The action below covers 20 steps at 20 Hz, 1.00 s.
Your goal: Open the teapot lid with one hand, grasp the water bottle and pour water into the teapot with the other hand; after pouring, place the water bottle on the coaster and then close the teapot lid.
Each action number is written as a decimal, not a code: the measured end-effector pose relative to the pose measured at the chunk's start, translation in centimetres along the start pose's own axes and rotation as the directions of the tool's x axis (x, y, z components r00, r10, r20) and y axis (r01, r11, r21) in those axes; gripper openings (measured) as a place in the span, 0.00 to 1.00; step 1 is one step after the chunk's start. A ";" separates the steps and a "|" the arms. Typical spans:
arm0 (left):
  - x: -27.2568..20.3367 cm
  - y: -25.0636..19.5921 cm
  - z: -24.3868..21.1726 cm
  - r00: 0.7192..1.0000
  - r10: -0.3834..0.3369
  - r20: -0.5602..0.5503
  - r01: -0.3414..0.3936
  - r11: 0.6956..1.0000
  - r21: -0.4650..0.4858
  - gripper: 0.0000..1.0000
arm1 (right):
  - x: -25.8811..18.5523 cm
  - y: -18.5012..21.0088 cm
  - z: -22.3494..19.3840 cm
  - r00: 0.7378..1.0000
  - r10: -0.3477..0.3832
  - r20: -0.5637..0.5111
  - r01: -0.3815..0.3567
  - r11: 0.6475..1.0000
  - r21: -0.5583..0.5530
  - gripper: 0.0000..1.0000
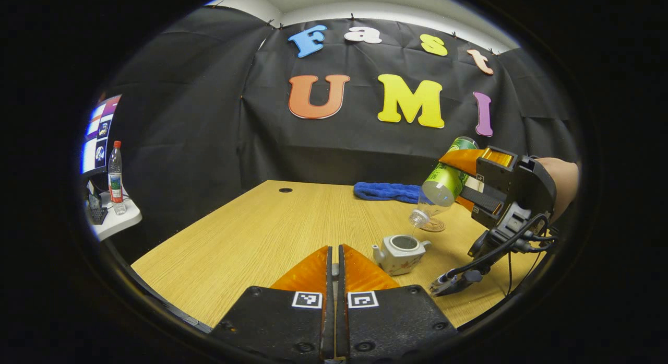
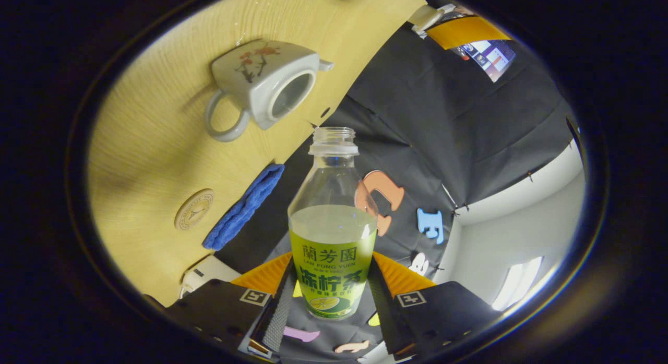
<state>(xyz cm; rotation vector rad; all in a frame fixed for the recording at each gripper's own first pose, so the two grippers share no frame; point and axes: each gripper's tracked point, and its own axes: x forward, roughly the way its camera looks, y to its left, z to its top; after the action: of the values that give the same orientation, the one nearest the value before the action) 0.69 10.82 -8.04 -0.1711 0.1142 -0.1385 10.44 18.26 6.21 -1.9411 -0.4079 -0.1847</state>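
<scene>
One squarish glazed teapot (lidless) under clear ribbed-neck bottle.

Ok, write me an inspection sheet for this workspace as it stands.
Surface: wooden table, bare in front.
Job's things: teapot open, lid off; water bottle tilted above it; coaster unoccupied.
Clutter: blue cloth.
Grippers: left hand-held gripper shut, whether it holds the lid cannot be told; right hand-held gripper shut on the water bottle.
Cables: black cable under right gripper.
Surroundings: side shelf with a bottle, screen.
</scene>
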 end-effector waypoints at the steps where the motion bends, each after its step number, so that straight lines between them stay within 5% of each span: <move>1: 0.0 0.0 0.0 1.000 -0.001 -0.001 0.001 1.000 0.000 0.04 | 0.0 -0.2 0.1 1.000 -0.001 -0.001 0.001 1.000 -0.005 0.74; 9: -0.3 0.4 -0.3 1.000 0.006 -0.006 -0.006 1.000 -0.004 0.04 | 0.3 -0.5 0.6 1.000 -0.008 -0.004 0.008 1.000 -0.002 0.72; 12: -0.4 0.5 0.1 1.000 0.011 0.003 -0.011 1.000 0.003 0.04 | 0.2 0.7 0.7 0.999 0.043 -0.003 -0.042 0.992 0.118 0.72; 17: -0.2 0.5 0.5 1.000 0.018 0.006 -0.018 1.000 0.008 0.04 | -0.1 4.0 2.0 0.976 0.207 0.067 -0.211 0.824 0.526 0.76; 20: 0.2 0.5 0.7 0.999 0.032 -0.005 -0.032 0.999 0.006 0.04 | -0.2 4.7 2.4 0.962 0.245 0.121 -0.255 0.649 0.716 0.72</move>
<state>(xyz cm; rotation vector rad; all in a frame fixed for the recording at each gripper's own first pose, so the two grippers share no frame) 1.08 11.36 -7.47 -0.1631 0.1219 -0.1074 11.85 18.78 1.20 -1.1721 -0.1656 0.1648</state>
